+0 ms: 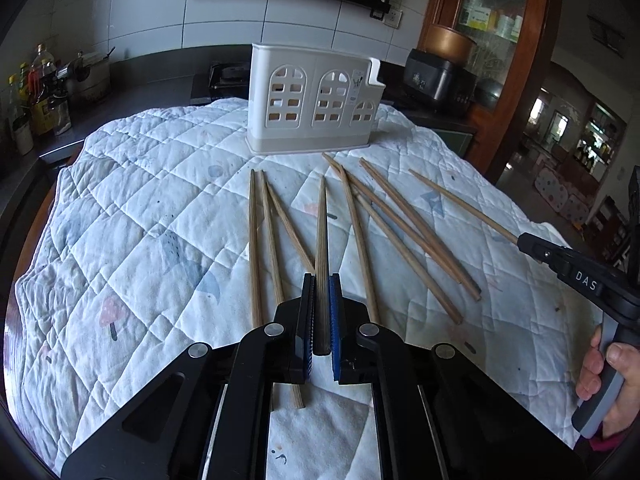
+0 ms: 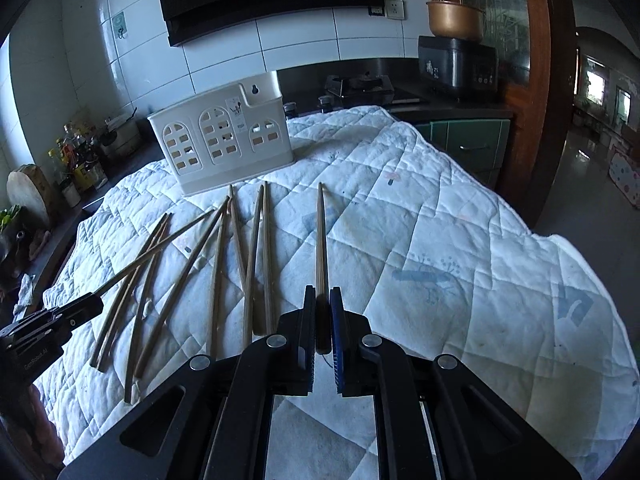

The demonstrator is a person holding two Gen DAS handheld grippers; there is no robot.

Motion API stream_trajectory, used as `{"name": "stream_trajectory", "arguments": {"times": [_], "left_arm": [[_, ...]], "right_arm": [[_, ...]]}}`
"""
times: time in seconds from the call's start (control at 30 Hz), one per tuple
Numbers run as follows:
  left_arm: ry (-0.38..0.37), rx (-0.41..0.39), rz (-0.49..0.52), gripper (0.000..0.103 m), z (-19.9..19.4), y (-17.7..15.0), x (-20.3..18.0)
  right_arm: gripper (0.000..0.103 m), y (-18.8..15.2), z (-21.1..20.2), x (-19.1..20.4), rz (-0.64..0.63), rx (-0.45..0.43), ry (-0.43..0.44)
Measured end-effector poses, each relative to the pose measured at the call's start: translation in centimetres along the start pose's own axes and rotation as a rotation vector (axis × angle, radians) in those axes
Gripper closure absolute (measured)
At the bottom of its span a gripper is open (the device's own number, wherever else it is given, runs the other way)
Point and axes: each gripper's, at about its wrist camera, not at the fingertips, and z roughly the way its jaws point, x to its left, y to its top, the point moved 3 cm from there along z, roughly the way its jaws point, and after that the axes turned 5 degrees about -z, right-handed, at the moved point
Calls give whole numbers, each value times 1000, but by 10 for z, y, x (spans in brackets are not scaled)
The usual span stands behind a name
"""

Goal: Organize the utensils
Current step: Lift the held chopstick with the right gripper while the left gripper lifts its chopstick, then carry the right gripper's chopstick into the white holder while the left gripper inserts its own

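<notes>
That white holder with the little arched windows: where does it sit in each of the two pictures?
Left wrist view: the holder stands upright at top centre, at the far end of the quilt, beyond the loose chopsticks.
Right wrist view: the holder is upper left of centre, seen at an angle.
Shared landmark: the black cooker on the counter, to the holder's right in both.

Your left gripper (image 1: 321, 312) clamps one chopstick (image 1: 321, 236), tip toward holder (image 1: 312, 100). Your right gripper (image 1: 524, 240) grips another chopstick (image 1: 460, 204). Loose chopsticks (image 1: 400, 232) lie on quilt (image 1: 140, 220).
</notes>
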Motion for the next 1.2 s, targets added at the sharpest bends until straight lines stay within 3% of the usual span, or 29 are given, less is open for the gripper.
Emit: {"name": "stream_trajectory", "arguments": {"times": [0.27,0.57,0.9,1.2], "left_arm": [[-38,-81,-35,97,-16,12,2],[-90,-88,-112,97,-17,21,12],[-95,-105,-144,97,-17,21,16],[-100,-129,-136,97,-32,41,16]], "right_arm": [[96,12,-14,5,-27,-41,3],[96,26,-18,9,-52,-67,1],[96,29,-18,12,-68,-70,2],[96,80,-37,21,-166,-118,53]]}}
